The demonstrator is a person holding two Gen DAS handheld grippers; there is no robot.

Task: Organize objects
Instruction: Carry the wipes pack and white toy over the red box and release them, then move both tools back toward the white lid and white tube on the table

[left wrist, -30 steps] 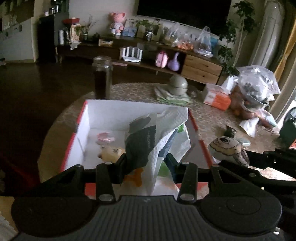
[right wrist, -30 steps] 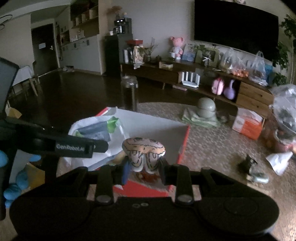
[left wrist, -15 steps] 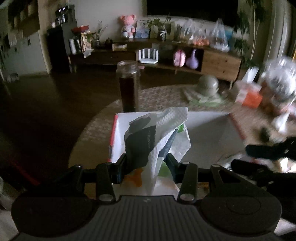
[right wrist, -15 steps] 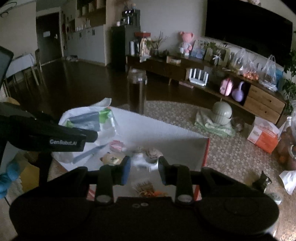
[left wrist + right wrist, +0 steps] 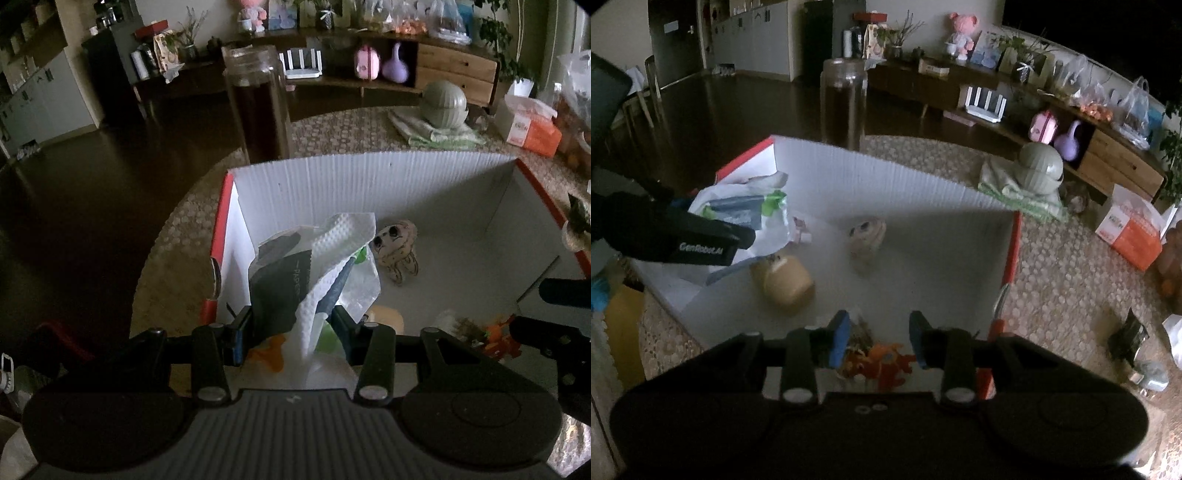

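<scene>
Already the box holds the owl, a jar and scraps. The left hand-held gripper clamps a bag over its 9 o'clock side; the right hand-held gripper gapes empty. Tabletop clutter at 3 o'clock remains.

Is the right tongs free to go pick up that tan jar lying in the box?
Probably yes. The right tongs are open and empty above the box, and the jar lies uncovered just ahead to their left. The left tongs, holding a bag, hover close.
</scene>
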